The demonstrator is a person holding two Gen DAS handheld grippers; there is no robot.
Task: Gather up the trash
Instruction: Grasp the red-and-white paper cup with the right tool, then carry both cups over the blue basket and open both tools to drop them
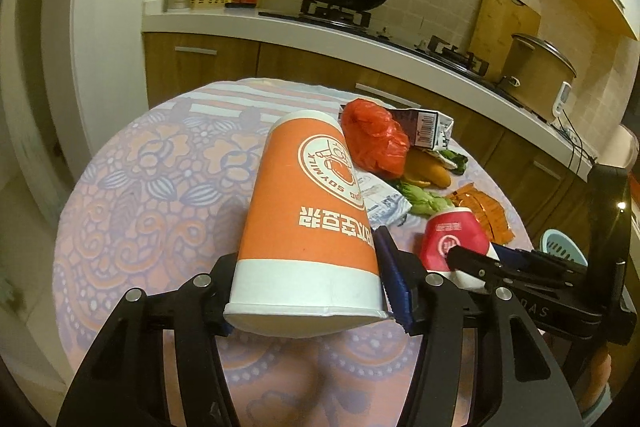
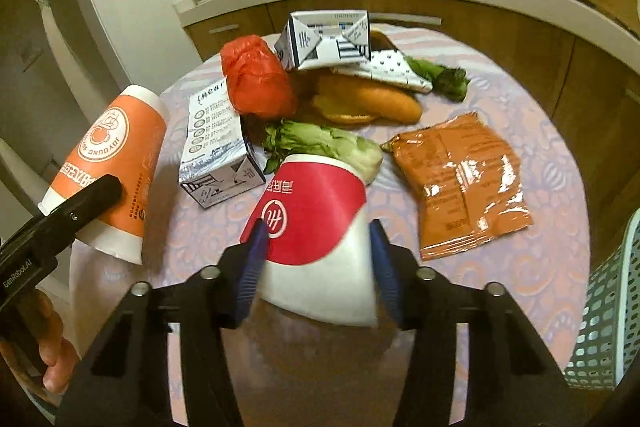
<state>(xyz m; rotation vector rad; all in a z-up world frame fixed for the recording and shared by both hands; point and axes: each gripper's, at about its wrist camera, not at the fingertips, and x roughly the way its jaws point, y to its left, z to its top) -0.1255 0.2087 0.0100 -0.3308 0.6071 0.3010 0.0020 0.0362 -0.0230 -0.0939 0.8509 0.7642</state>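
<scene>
Trash is mostly still on the table (image 2: 520, 291): red plastic bag (image 2: 256, 83), two milk cartons (image 2: 218, 155) (image 2: 328, 39), a patterned wrapper under the far carton, lettuce scraps (image 2: 320, 143), what looks like a yellow peel (image 2: 368, 103), orange foil packet (image 2: 460, 183). My left gripper (image 1: 308, 291) is clamped on the orange cup (image 1: 308, 203), near its rim end, cup tilted and lifted clear of the cloth. My right gripper (image 2: 316, 267) is grasping the red-and-white cup (image 2: 320, 235), blue pads pressed on both sides; cup looks off the table too. Perforated bin (image 2: 612, 307) sits at the right edge of the right wrist view, likely where this goes. Judging progress: early. Two cups picked, nothing visibly binned yet, can't see inside the bin. Left to do: drop both cups, then clear the rest.
</scene>
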